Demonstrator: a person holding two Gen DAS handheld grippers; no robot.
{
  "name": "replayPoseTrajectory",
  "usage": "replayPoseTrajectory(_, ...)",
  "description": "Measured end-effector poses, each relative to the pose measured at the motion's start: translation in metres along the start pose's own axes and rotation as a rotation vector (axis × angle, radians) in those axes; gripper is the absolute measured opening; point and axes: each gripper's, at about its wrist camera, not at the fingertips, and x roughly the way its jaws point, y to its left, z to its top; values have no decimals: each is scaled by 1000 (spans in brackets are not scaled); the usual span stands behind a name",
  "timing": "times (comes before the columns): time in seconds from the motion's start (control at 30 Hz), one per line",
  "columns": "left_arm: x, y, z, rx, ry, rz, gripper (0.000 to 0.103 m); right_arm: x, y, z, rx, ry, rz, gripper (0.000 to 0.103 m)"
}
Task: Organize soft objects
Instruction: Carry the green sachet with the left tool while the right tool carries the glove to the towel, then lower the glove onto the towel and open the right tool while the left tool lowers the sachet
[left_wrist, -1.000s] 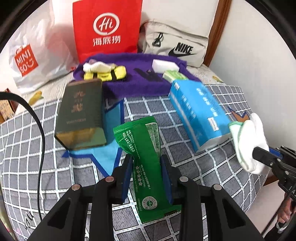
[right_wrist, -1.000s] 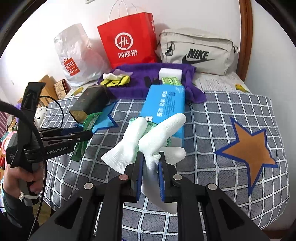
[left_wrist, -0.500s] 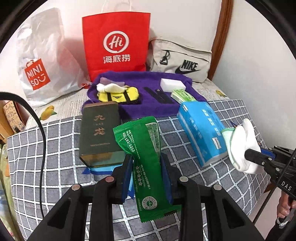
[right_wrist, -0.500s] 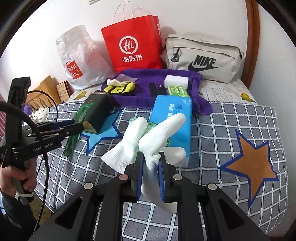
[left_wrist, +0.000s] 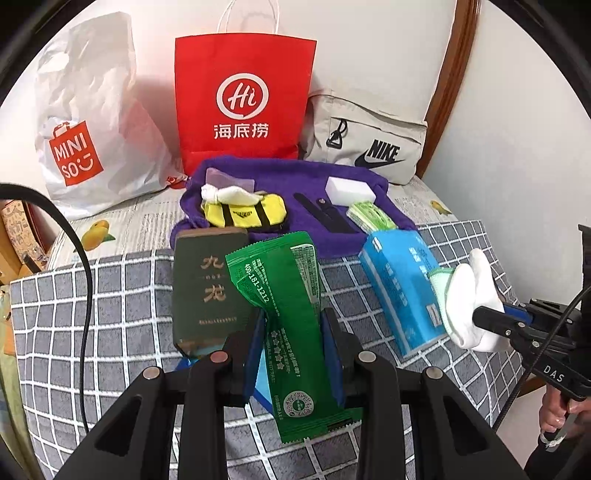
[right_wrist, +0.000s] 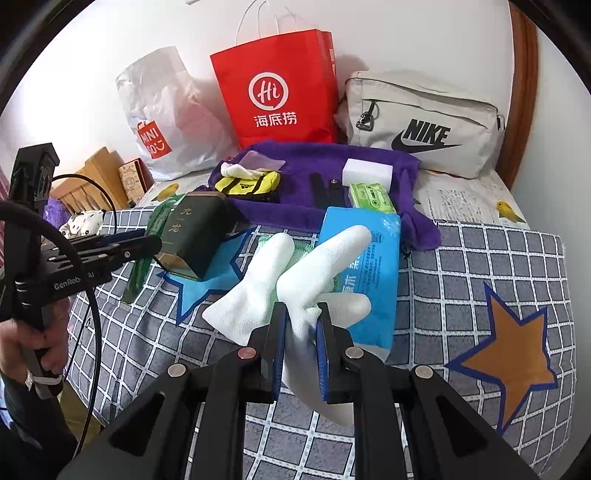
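Note:
My left gripper (left_wrist: 293, 321) is shut on a long green wipes packet (left_wrist: 286, 295), held up above the checked bedspread. In the right wrist view that left gripper (right_wrist: 147, 245) shows at the left edge with the green packet (right_wrist: 155, 225) hanging from it. The right gripper (right_wrist: 300, 314) is shut on a pair of white socks with green cuffs (right_wrist: 291, 273); those white socks (left_wrist: 469, 295) also show at the right of the left wrist view. Behind lie a blue tissue pack (left_wrist: 402, 284), a dark green box (left_wrist: 207, 284) and a purple towel (left_wrist: 295, 181) carrying small items.
On the purple towel (right_wrist: 332, 155) sit a yellow pouch (right_wrist: 247, 182), a white block (right_wrist: 367, 171) and a light green packet (right_wrist: 371, 195). A red paper bag (right_wrist: 277, 85), a white plastic bag (right_wrist: 162, 110) and a grey Nike bag (right_wrist: 424, 122) stand against the wall.
Both grippers have risen and pulled back from the bed with their loads; the box, tissue pack and towel now look farther away. Neither grip has changed.

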Motion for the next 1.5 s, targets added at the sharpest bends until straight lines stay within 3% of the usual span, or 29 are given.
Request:
replayPoseTrajectory(0.4,10,12,35,20,-32,9,29,10,-10,37,18,-33,28,15)
replayPoseTrajectory(0.77,22,37,71,-37,-56,-11,29,18,-21,78,22,-73,2,15)
replayPoseTrajectory(1.5,105,59,140,-61,-17,-42,29,109,-69,159,50,1,-51,15)
